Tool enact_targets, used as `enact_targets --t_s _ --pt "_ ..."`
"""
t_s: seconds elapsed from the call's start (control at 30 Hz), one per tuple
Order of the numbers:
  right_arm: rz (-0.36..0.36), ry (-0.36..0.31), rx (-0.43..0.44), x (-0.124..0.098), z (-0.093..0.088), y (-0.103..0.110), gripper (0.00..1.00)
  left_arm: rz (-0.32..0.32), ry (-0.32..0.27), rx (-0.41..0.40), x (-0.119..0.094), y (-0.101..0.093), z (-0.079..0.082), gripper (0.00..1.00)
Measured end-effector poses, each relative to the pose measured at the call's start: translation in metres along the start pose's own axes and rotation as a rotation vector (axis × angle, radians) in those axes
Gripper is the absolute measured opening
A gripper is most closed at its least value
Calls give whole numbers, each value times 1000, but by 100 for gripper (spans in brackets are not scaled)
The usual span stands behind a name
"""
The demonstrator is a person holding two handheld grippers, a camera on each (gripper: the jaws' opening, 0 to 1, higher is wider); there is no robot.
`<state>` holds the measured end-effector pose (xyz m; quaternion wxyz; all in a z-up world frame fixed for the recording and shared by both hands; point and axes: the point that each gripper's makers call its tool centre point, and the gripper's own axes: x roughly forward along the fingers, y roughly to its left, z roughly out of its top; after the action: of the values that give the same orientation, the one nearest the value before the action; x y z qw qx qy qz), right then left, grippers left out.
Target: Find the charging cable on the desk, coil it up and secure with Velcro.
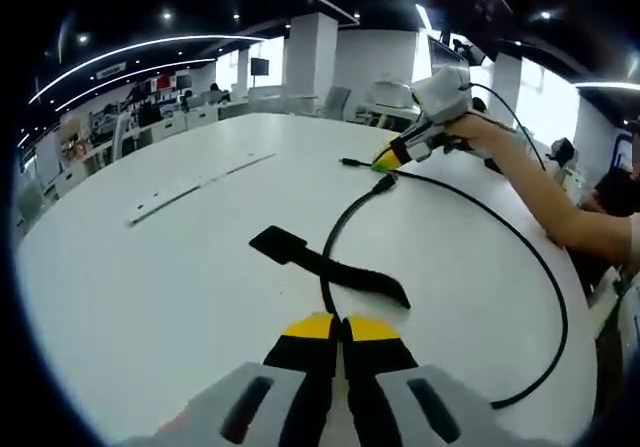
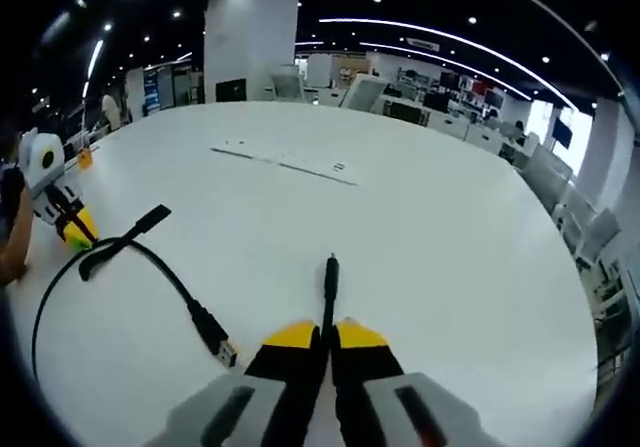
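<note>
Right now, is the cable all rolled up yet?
Not yet. Found: the cable is gripped at both spots, the right gripper shut on one plug end, the left gripper shut on the cable. It lies in one loose curve, uncoiled. The Velcro strap lies flat on the table, unused.

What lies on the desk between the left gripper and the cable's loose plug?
In the left gripper view, the black Velcro strap lies between the left gripper and the loose plug, with the cable crossing it.
</note>
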<state>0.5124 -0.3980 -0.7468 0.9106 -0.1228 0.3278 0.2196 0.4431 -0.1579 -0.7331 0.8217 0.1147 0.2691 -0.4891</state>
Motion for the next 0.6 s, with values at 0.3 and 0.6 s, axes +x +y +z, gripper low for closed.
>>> enact_targets --t_s 0.3,0.6 --pt "5 -6 24 0 -1 5 7 0 -1 -2 0 0 -1 4" --pt "-4 -40 31 -5 8 7 7 2 -1 -2 0 -1 -1 4"
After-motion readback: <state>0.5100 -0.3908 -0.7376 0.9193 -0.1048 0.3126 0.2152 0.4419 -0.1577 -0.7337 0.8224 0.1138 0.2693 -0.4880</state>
